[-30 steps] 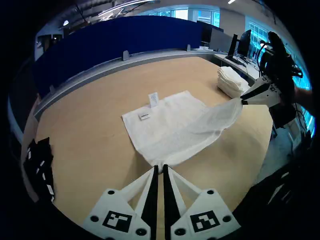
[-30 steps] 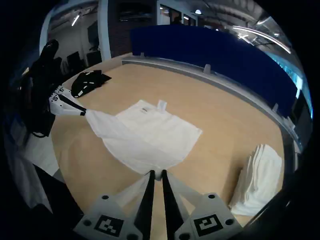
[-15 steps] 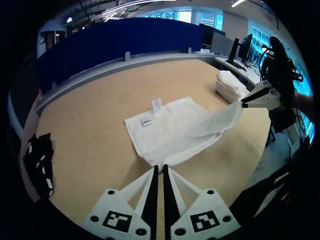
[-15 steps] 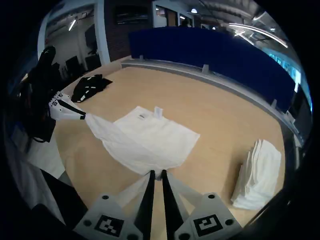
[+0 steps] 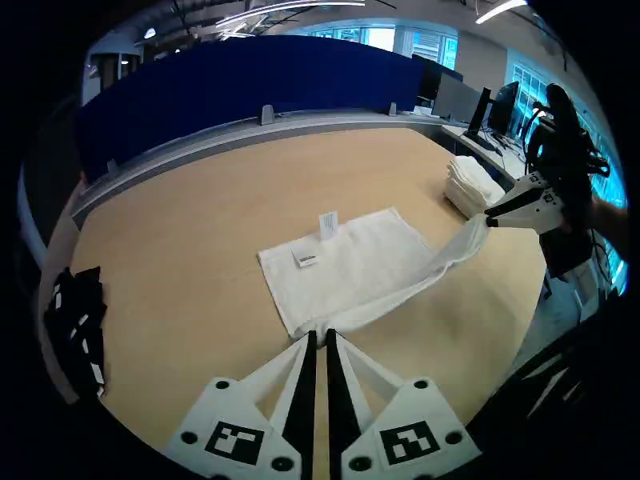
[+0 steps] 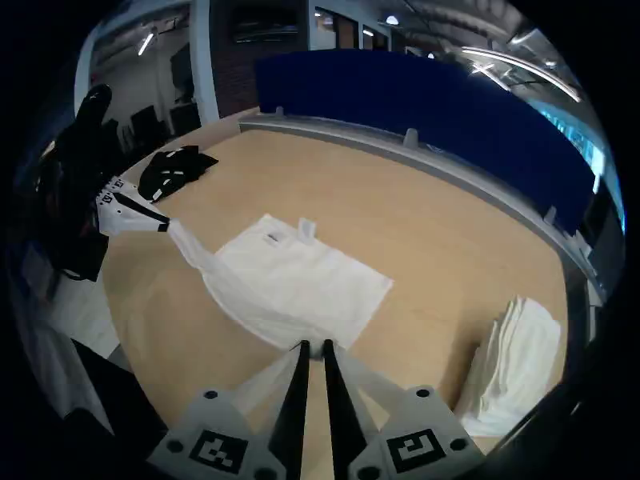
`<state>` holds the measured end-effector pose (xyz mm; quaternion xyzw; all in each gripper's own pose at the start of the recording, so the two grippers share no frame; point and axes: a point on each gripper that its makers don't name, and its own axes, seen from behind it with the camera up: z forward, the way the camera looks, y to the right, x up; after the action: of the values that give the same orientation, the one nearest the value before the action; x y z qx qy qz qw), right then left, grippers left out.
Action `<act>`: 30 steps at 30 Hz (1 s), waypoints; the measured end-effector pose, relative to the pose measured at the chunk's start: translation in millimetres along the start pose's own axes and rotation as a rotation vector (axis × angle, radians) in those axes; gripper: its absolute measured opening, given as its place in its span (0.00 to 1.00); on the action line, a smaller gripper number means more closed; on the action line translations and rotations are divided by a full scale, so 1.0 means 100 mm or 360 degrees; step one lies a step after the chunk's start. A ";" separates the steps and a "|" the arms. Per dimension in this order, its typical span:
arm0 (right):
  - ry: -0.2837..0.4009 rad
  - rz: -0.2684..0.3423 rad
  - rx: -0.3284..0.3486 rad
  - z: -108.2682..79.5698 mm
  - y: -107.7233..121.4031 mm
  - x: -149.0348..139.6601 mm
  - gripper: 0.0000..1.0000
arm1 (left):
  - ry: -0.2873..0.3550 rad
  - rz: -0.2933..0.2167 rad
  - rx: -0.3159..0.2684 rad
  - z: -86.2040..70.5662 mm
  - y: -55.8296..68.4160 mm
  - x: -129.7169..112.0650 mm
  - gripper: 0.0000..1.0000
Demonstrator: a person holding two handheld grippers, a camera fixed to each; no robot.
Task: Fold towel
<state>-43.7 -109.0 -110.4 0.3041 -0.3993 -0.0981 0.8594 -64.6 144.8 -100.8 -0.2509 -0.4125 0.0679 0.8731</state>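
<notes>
Two corners of the white terry towel (image 5: 352,264) are clamped, by left tool (image 5: 321,340) and right tool (image 6: 310,348), at six o'clock above the tan wooden desk (image 5: 184,240).

No text is legible: the tag (image 5: 328,225) and label (image 5: 305,258) on the towel (image 5: 360,268) are too small (mere specks); marker squares (image 5: 236,442) at six o'clock hold only patterns.

It was an open-plan office: a blue divider (image 5: 240,80) ran along the far edge of the wooden worktop (image 5: 184,240), with monitors (image 5: 502,104) past its end and strip lights (image 5: 276,10) above.
</notes>
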 end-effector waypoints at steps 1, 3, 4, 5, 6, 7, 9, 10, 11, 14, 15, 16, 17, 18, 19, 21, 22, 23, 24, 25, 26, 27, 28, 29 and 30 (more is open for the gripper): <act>0.0001 0.0003 -0.0004 0.03 0.03 0.02 0.13 | 0.0002 -0.0008 0.0002 0.02 -0.02 0.02 0.08; 0.0005 0.0006 -0.0012 0.08 0.08 0.07 0.13 | 0.0008 -0.0022 0.0006 0.08 -0.05 0.08 0.08; 0.0008 0.0005 -0.0017 0.10 0.11 0.10 0.13 | 0.0012 -0.0026 0.0008 0.10 -0.07 0.11 0.08; 0.0010 0.0004 -0.0022 0.13 0.13 0.12 0.13 | 0.0015 -0.0030 0.0011 0.13 -0.09 0.14 0.08; 0.0011 0.0001 -0.0027 0.16 0.16 0.14 0.13 | 0.0019 -0.0029 0.0013 0.16 -0.11 0.17 0.08; 0.0013 -0.0001 -0.0031 0.18 0.19 0.16 0.13 | 0.0022 -0.0027 0.0015 0.18 -0.13 0.19 0.08; 0.0013 -0.0005 -0.0041 0.24 0.25 0.20 0.13 | 0.0026 -0.0019 0.0019 0.25 -0.17 0.24 0.08; 0.0013 -0.0006 -0.0045 0.26 0.28 0.22 0.13 | 0.0027 -0.0014 0.0019 0.28 -0.19 0.27 0.08; 0.0012 -0.0007 -0.0050 0.29 0.31 0.24 0.13 | 0.0028 -0.0008 0.0020 0.31 -0.21 0.29 0.08; 0.0011 -0.0005 -0.0060 0.36 0.38 0.28 0.13 | 0.0021 0.0009 0.0022 0.41 -0.26 0.34 0.08; 0.0010 -0.0002 -0.0060 0.38 0.40 0.29 0.13 | 0.0020 0.0012 0.0022 0.44 -0.27 0.35 0.08; 0.0008 0.0000 -0.0060 0.40 0.41 0.30 0.13 | 0.0018 0.0014 0.0021 0.46 -0.29 0.36 0.08; 0.0007 0.0003 -0.0060 0.41 0.42 0.31 0.13 | 0.0017 0.0017 0.0020 0.49 -0.30 0.37 0.08; 0.0004 0.0003 -0.0060 0.43 0.43 0.31 0.13 | 0.0016 0.0019 0.0019 0.50 -0.31 0.38 0.08; 0.0001 0.0004 -0.0061 0.44 0.44 0.31 0.13 | 0.0016 0.0020 0.0017 0.52 -0.32 0.38 0.08; -0.0007 0.0005 -0.0062 0.46 0.45 0.31 0.13 | 0.0012 0.0022 0.0013 0.55 -0.33 0.38 0.08; -0.0012 0.0006 -0.0062 0.48 0.46 0.30 0.13 | 0.0009 0.0021 0.0011 0.56 -0.33 0.37 0.08; -0.0017 0.0006 -0.0063 0.49 0.47 0.29 0.13 | 0.0006 0.0021 0.0008 0.58 -0.34 0.37 0.08; -0.0024 0.0008 -0.0063 0.52 0.48 0.28 0.13 | 0.0002 0.0021 0.0006 0.60 -0.34 0.36 0.08; -0.0029 0.0010 -0.0062 0.54 0.49 0.28 0.13 | -0.0001 0.0020 0.0005 0.62 -0.35 0.35 0.08; -0.0035 0.0012 -0.0062 0.56 0.50 0.27 0.13 | -0.0004 0.0020 0.0004 0.64 -0.35 0.34 0.08; -0.0041 0.0015 -0.0062 0.60 0.52 0.26 0.13 | -0.0010 0.0021 0.0004 0.67 -0.36 0.33 0.08; -0.0047 0.0018 -0.0063 0.63 0.53 0.25 0.13 | -0.0016 0.0022 0.0005 0.70 -0.37 0.32 0.08; -0.0053 0.0021 -0.0063 0.66 0.54 0.24 0.13 | -0.0022 0.0024 0.0006 0.73 -0.38 0.31 0.08; -0.0061 0.0028 -0.0066 0.70 0.56 0.23 0.13 | -0.0028 0.0025 0.0007 0.76 -0.39 0.30 0.08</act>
<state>-85.0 -104.5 -27.7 0.2809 -0.4161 -0.1046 0.8585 -106.1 150.0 -20.2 -0.2517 -0.4181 0.0780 0.8693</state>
